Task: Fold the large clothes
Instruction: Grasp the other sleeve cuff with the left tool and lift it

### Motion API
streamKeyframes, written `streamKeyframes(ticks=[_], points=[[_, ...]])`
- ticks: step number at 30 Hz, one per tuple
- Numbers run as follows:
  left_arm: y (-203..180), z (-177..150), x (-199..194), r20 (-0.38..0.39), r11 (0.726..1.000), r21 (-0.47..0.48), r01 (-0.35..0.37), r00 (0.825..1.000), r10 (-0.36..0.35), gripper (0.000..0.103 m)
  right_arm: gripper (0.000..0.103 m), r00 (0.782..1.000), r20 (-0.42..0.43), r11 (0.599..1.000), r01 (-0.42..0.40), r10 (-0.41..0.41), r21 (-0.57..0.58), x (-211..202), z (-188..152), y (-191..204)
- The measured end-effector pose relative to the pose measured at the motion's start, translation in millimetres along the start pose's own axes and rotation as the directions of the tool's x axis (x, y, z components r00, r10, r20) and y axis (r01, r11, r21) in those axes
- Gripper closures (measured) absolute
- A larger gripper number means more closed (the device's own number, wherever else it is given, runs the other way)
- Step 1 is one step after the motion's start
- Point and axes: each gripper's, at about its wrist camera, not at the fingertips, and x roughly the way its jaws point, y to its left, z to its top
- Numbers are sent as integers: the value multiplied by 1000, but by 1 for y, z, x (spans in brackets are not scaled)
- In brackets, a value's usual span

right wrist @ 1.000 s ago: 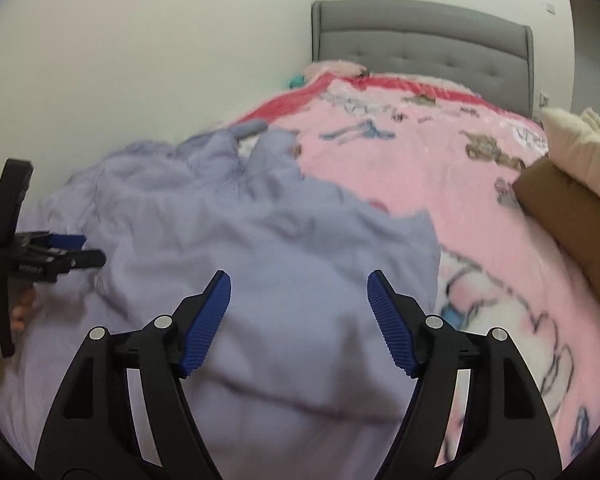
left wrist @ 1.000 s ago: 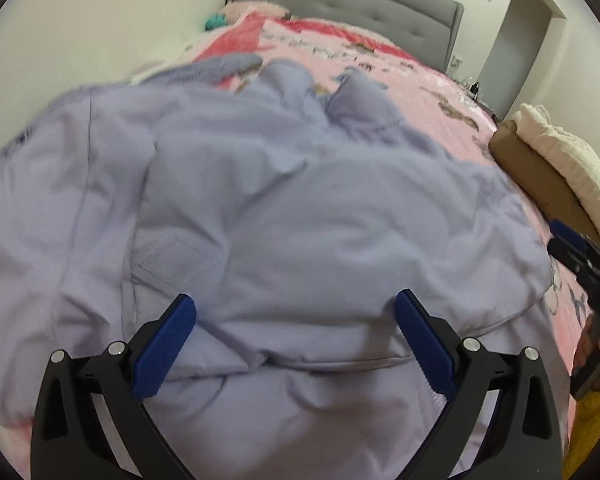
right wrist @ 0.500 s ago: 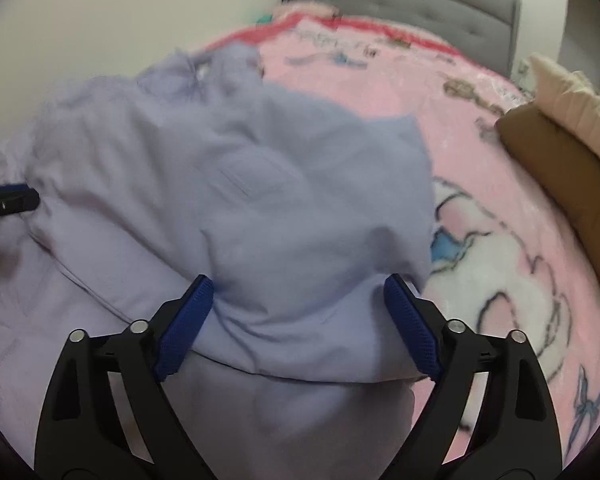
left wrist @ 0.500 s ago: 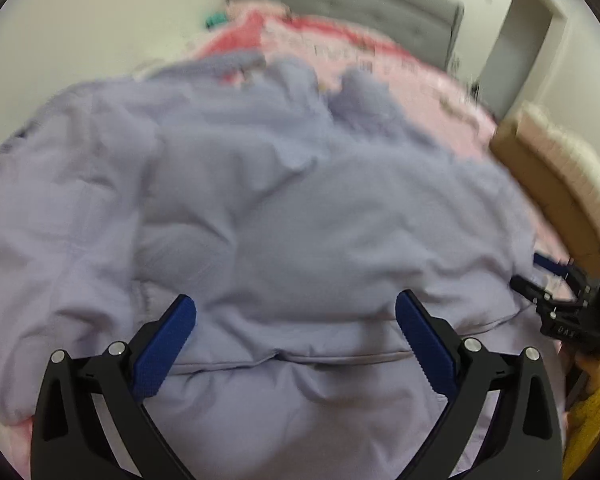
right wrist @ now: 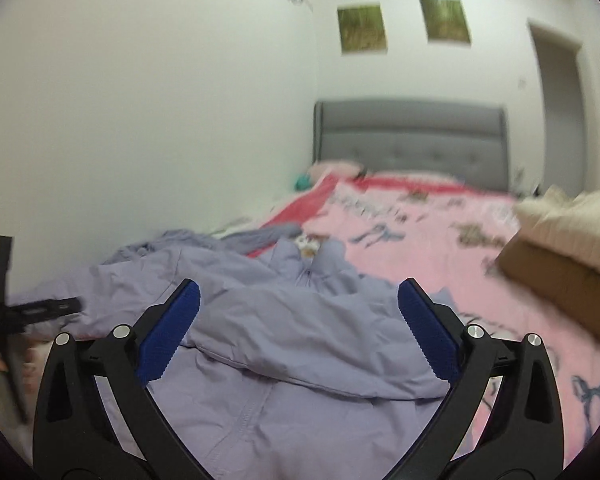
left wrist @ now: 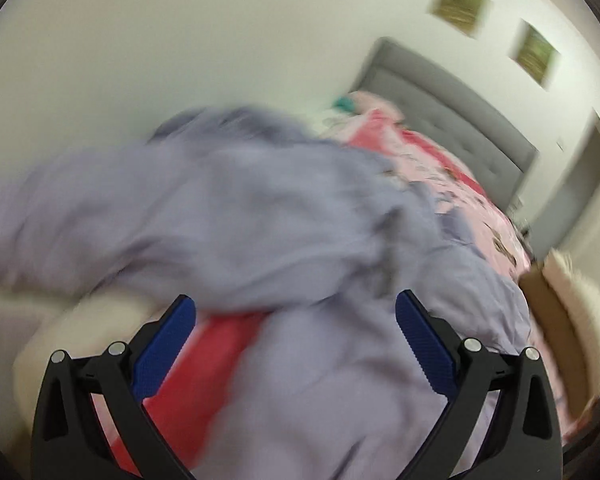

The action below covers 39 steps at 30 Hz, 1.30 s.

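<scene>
A large lavender jacket (right wrist: 284,320) lies crumpled on the pink bed; it also shows, blurred, in the left wrist view (left wrist: 260,232). My right gripper (right wrist: 298,324) is open and empty above the jacket's near part, where a zipper line runs. My left gripper (left wrist: 294,338) is open and empty over the jacket's left side, near the bed's edge. In the right wrist view the left gripper (right wrist: 36,312) shows at the far left, held by a hand.
A pink printed blanket (right wrist: 440,232) covers the bed, with a grey headboard (right wrist: 412,136) at the back. A brown and a cream pillow (right wrist: 568,264) lie at the right. A white wall runs along the left. A door (right wrist: 560,108) stands at the far right.
Both grippers have lifted and tilted up, so the wall and pictures now show. The left gripper has swung left toward the bed's edge. Both stay open and empty.
</scene>
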Motion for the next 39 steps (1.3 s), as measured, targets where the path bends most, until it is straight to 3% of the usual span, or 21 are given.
streamKeyframes(ticks=[2, 6, 11, 13, 20, 23, 25, 26, 29, 30, 32, 37, 39], points=[[44, -2, -15, 56, 995, -73, -61, 996, 66, 5, 8, 999, 16, 998, 49, -49, -24, -14, -7, 15], [122, 5, -23, 55, 964, -252, -84, 993, 101, 5, 8, 991, -116, 997, -64, 59, -39, -20, -11, 35], [214, 1, -22, 139, 821, -570, -16, 983, 116, 5, 8, 967, -222, 990, -136, 124, -38, -23, -19, 57], [236, -1, -15, 115, 787, -616, -32, 985, 130, 5, 8, 959, -247, 989, -147, 135, -28, -24, -22, 64], [272, -12, 2, 108, 725, -687, -39, 982, 155, 5, 8, 960, -260, 994, -106, 108, 22, -45, -28, 77], [282, -12, 15, 80, 708, -705, -33, 989, 125, 5, 8, 955, -279, 995, -93, 99, 34, -48, -31, 77], [281, -11, 19, 82, 715, -698, -29, 989, 120, 5, 8, 951, -291, 994, -95, 104, 46, -51, -35, 76], [278, -10, 21, 83, 734, -677, -44, 987, 136, 8, 8, 948, -301, 995, -93, 103, 49, -51, -36, 75], [265, 2, 20, 78, 793, -604, -84, 984, 163, 44, 8, 945, -310, 994, -86, 102, 63, -52, -36, 74], [260, 7, 16, 92, 808, -582, -90, 980, 175, 60, 8, 946, -308, 994, -88, 105, 70, -53, -36, 73], [247, 17, 9, 112, 839, -535, -97, 976, 184, 75, 8, 946, -304, 992, -92, 113, 82, -54, -34, 70], [210, 47, -25, 240, 871, -491, -16, 959, 152, 81, 8, 949, -293, 991, -91, 116, 95, -57, -31, 61], [184, 69, -45, 306, 902, -432, 28, 945, 117, 81, 8, 949, -287, 989, -99, 127, 109, -59, -31, 57]])
